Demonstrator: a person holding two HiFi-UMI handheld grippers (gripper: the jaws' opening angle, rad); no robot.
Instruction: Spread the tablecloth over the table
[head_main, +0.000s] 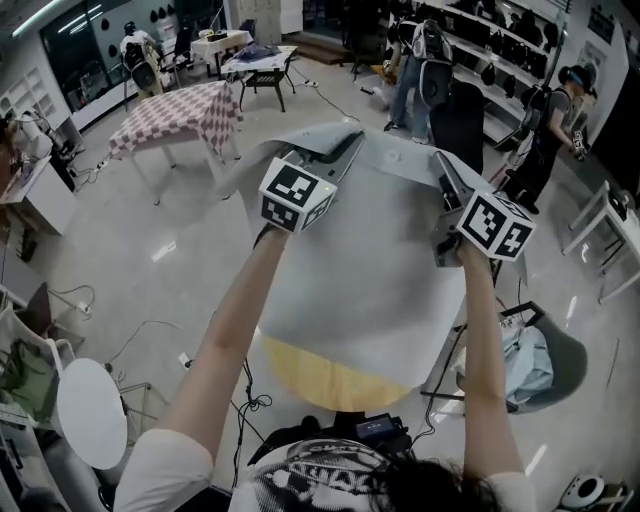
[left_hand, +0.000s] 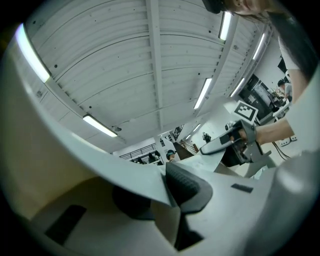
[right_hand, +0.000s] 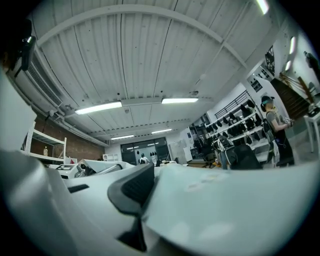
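**Pale cloth held up by two corners over the round table**

At the far left stands a table under a checked cloth (head_main: 175, 115), well apart from the work. Nearer on that side is a white round stool (head_main: 90, 410).

The left gripper (head_main: 345, 148) is raised and reaches toward the far side. In its own view, its jaws are closed on the edge of the tablecloth (head_main: 370, 270), and the fabric is pinched against the dark ribbed pad (left_hand: 187, 186).

The tablecloth is pale grey. It hangs between the two grippers and falls toward the near side over the round table (head_main: 330, 382). A crescent of yellow wood is bare at the near rim.

The right gripper (head_main: 440, 165) is level with the left one and grips the cloth's right corner. Its jaws are likewise clamped on the fabric, which covers the right half of its own view.

Just right of the table is a chair (head_main: 565, 355) with a light blue cloth on it. At the far right, people (head_main: 555, 120) stand by shelves.
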